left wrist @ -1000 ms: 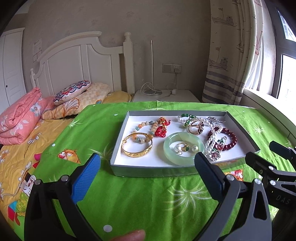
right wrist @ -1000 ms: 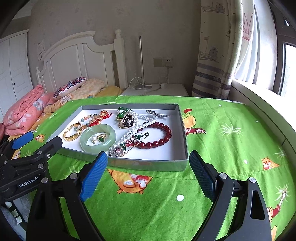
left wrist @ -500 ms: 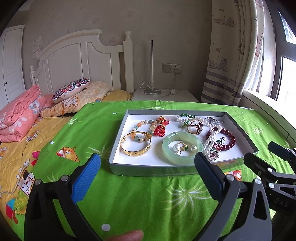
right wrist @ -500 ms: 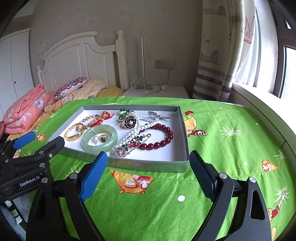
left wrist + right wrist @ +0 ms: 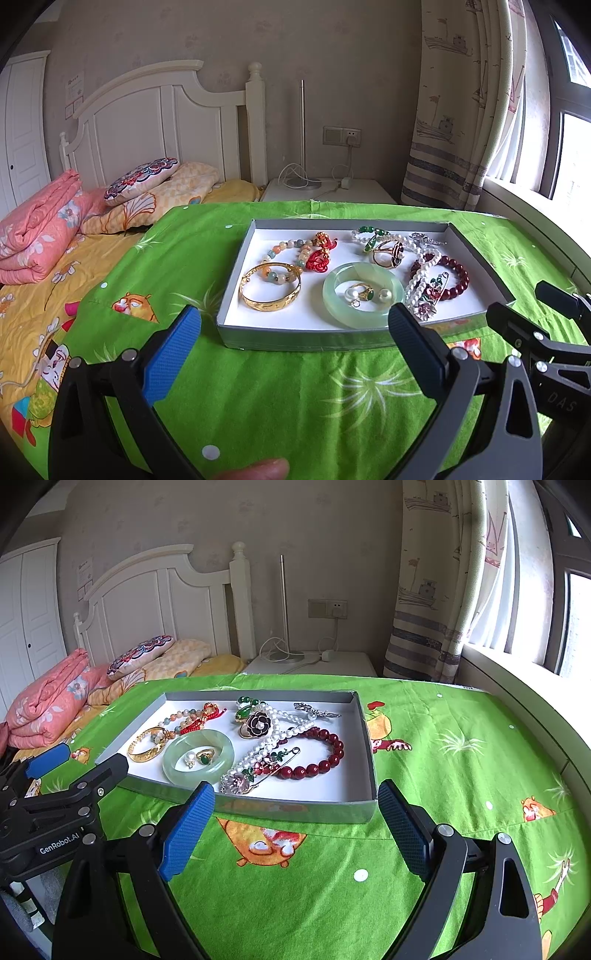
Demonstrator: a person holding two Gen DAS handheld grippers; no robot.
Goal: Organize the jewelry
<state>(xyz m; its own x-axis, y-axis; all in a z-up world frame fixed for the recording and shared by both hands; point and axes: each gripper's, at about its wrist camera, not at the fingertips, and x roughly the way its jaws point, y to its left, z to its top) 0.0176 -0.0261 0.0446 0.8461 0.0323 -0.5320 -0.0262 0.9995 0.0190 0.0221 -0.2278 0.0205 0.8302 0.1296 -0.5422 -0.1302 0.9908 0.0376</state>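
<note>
A shallow grey cardboard tray with a white floor [image 5: 236,266] sat on the green cartoon-print cloth [image 5: 443,760]. All the jewelry lay inside it, partly tangled. That could fit sorted or unsorted, so any pick ought to single out one piece and lift clear. The pale green jade bangle [image 5: 362,293] ringed a gold ring; a gold bangle [image 5: 269,291] lay beside. The left gripper [image 5: 295,339] and right gripper [image 5: 295,812] hovered wide open, empty.
</note>
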